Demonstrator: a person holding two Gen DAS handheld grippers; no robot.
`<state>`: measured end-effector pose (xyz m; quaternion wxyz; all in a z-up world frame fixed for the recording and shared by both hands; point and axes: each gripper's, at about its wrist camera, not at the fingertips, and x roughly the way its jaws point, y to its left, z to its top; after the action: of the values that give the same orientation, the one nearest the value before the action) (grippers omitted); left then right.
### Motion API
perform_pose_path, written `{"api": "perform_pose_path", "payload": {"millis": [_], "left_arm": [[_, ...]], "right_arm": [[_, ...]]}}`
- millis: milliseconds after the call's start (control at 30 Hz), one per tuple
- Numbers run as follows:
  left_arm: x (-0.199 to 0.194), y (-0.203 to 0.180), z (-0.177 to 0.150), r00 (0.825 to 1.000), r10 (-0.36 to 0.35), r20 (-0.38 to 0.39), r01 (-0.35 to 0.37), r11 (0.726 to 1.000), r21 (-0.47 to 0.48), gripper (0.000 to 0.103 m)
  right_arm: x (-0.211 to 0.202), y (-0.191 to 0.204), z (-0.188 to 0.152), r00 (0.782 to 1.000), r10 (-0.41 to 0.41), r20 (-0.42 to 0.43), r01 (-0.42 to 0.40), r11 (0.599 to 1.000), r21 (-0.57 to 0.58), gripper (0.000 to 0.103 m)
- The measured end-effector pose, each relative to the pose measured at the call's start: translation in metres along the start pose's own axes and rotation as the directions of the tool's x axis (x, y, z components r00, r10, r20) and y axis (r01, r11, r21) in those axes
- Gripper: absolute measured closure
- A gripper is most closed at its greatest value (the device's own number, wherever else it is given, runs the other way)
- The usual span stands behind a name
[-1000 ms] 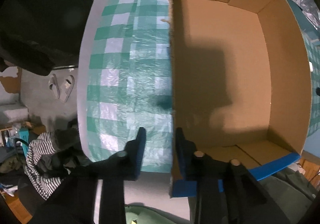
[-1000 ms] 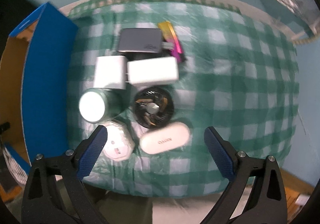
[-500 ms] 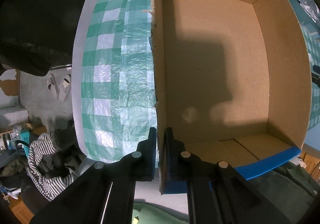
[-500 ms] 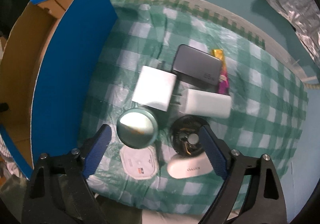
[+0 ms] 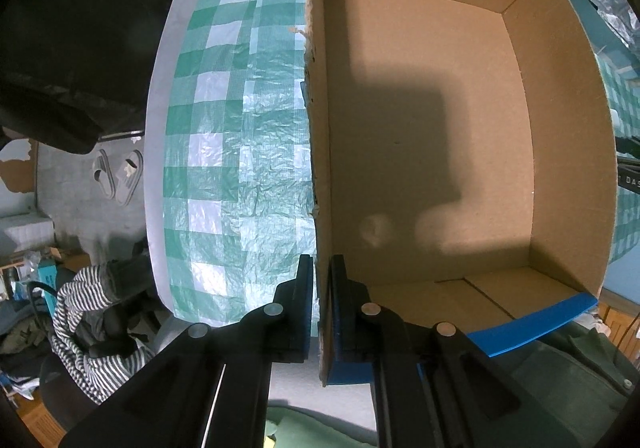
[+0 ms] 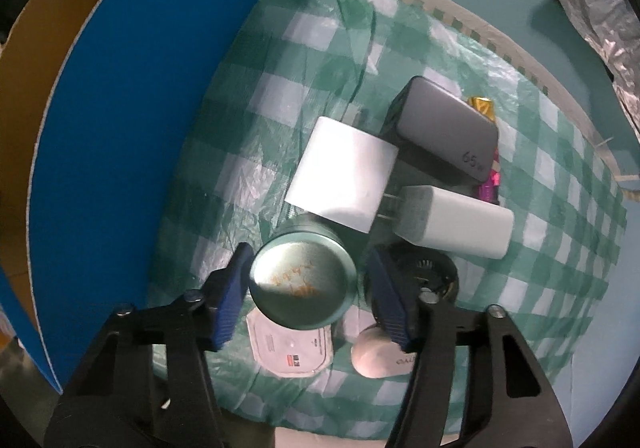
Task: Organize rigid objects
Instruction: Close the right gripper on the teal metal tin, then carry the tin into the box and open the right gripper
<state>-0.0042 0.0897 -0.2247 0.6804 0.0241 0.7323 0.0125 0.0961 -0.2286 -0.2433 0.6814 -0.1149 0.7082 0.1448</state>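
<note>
My left gripper [image 5: 321, 262] points down and is shut on the left side wall of the empty cardboard box [image 5: 320, 128], one pad outside it and one inside. In the right wrist view the box's blue outer wall [image 6: 140, 108] stands at the left. My right gripper [image 6: 309, 252] hangs over a round green tin [image 6: 302, 284], which sits between its closing jaws. The left pad is at the tin's rim and the right pad stands a little off it.
Around the tin on the green checked cloth [image 6: 280, 48] lie a white cube charger [image 6: 344, 178], a grey charger [image 6: 444, 132], a long white charger [image 6: 456, 226], a small black fan [image 6: 428, 272], a white oval case [image 6: 380, 358], a flat white pack [image 6: 290, 350] and a gold-pink bar [image 6: 490, 184].
The left gripper closed onto the box wall and then stayed still. The right gripper came down and across over the tin, and its jaws narrowed around it.
</note>
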Motion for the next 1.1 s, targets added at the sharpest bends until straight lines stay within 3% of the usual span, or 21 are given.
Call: {"api": "perform_pose_path", "payload": {"millis": [67, 400, 633, 1100], "left_arm": [[0.0, 0.0, 0.0, 1.0, -0.003, -0.001, 0.003, 1.0, -0.001, 0.095], [-0.001, 0.0, 0.001, 1.0, 0.002, -0.001, -0.002, 1.0, 0.008, 0.095], [-0.001, -0.001, 0.0, 1.0, 0.001, 0.0, -0.001, 1.0, 0.01, 0.095], [-0.001, -0.003, -0.001, 1.0, 0.004, -0.003, -0.004, 1.0, 0.027, 0.095]], "right_arm": [[0.003, 0.003, 0.0, 1.0, 0.01, -0.009, -0.01, 1.0, 0.009, 0.059], [0.005, 0.0, 0.009, 1.0, 0.025, -0.013, -0.024, 0.999, 0.031, 0.059], [-0.018, 0.002, -0.004, 0.999, 0.033, 0.017, -0.033, 0.999, 0.017, 0.059], [-0.081, 0.021, 0.018, 0.987, 0.087, 0.138, -0.084, 0.996, -0.031, 0.059]]}}
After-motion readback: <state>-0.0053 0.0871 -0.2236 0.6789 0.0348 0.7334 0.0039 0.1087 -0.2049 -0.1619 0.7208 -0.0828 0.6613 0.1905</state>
